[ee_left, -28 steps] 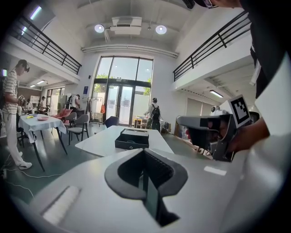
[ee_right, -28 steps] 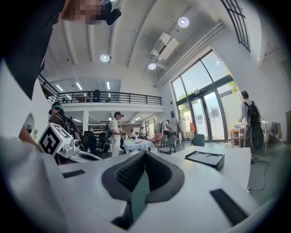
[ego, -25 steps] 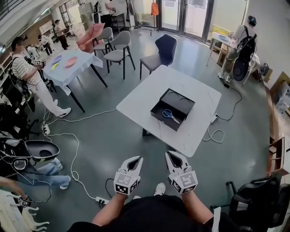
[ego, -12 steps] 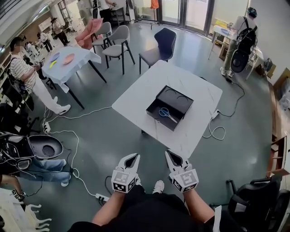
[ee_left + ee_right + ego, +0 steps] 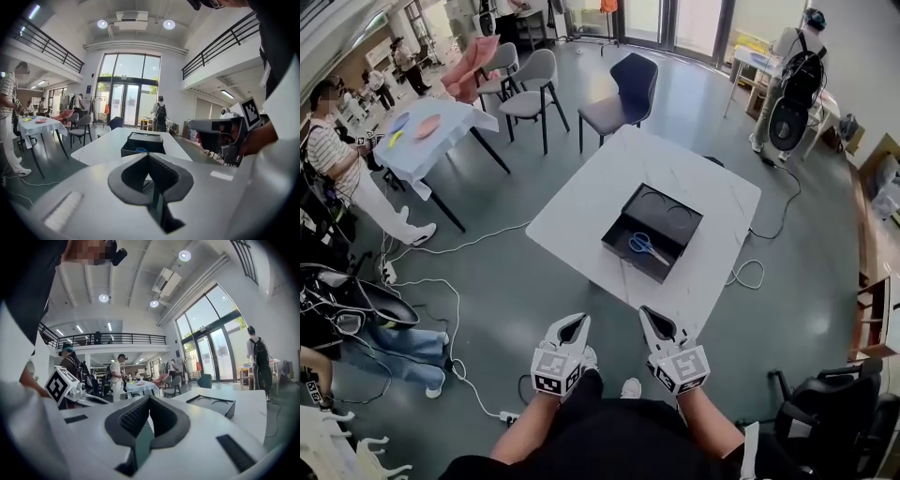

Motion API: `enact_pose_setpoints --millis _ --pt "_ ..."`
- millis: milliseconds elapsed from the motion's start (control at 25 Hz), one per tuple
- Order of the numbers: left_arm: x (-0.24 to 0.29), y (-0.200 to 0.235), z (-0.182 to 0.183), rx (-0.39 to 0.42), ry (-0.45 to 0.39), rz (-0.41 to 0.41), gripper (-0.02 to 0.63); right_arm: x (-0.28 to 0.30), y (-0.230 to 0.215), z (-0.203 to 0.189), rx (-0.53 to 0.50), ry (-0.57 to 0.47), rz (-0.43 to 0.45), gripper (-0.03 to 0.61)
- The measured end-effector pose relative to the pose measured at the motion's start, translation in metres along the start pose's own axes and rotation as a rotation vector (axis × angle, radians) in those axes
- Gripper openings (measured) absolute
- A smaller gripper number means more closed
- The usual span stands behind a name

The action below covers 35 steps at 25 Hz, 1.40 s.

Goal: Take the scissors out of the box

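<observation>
Beyond the black top [image 5: 609, 441], the white left gripper [image 5: 577, 321] and right gripper [image 5: 645, 312] each bear dark jaw pads and 1 black-and-white marker cube [image 5: 555, 372].

Scissors [image 5: 644, 245] in the box [image 5: 630, 261], on the table [image 5: 600, 192]. Chair [image 5: 623, 89] behind the table. Left gripper [image 5: 576, 322] and right gripper [image 5: 647, 314] side by side before its near edge.

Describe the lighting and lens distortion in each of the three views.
Head view: even daylight, edges bend, the scissors sharp. Left gripper view: strong fisheye, dark corners, glass doors bright. Right gripper view: fisheye too, the windows nearly washed out.
</observation>
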State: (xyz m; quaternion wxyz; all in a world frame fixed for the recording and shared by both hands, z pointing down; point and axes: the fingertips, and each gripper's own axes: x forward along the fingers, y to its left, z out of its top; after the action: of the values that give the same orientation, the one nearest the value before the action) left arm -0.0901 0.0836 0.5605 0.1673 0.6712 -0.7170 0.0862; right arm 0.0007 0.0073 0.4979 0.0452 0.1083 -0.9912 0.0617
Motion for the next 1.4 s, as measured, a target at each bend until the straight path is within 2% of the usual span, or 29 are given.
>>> enact_pose_setpoints --millis 320,600,1000,1240,1400 --pt "0.029 0.043 0.024 0.012 -0.01 -0.062 0.009 0.058 -0.009 0.022 -0.018 -0.009 -0.037 0.007" --pt "0.041 0.081 0.031 0.009 -0.022 -0.115 0.009 0.097 -0.006 0.033 -0.021 -0.014 -0.098 0.008" --pt "0.06 0.09 0.046 0.033 -0.054 -0.241 0.009 0.111 -0.006 0.021 0.005 -0.003 -0.222 0.008" --pt "0.073 0.095 0.055 0.033 -0.065 -0.276 0.009 0.111 -0.02 0.026 -0.005 -0.003 -0.278 0.008" --pt "0.091 0.098 0.052 0.044 -0.041 -0.282 0.009 0.109 -0.037 0.03 0.005 -0.024 -0.301 0.008"
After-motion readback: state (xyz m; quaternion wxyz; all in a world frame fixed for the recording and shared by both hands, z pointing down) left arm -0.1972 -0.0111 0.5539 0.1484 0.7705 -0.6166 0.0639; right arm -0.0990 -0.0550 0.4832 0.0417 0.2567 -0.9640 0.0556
